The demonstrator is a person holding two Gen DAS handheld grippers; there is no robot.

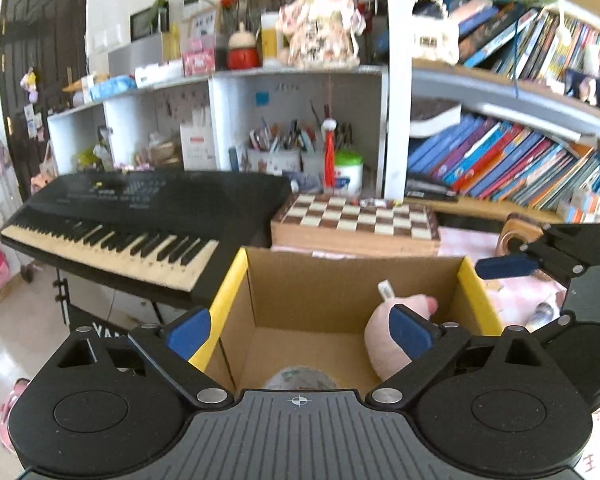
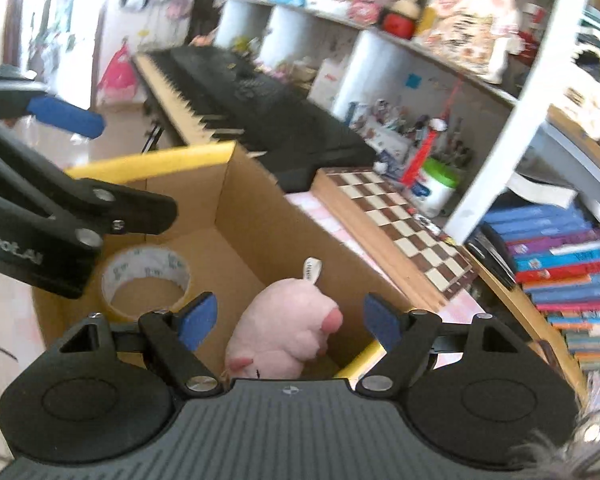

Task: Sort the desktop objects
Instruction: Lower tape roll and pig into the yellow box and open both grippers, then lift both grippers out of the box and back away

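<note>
Left claw: we see its jaws wide apart, nothing between, over the cardboard box.
Right claw: parted, empty too.
Pink plush: inside box, right near corner, directly under right claw, so we judge right hand nearer.
Tape roll: box left; probably flat, partly hidden.
</note>
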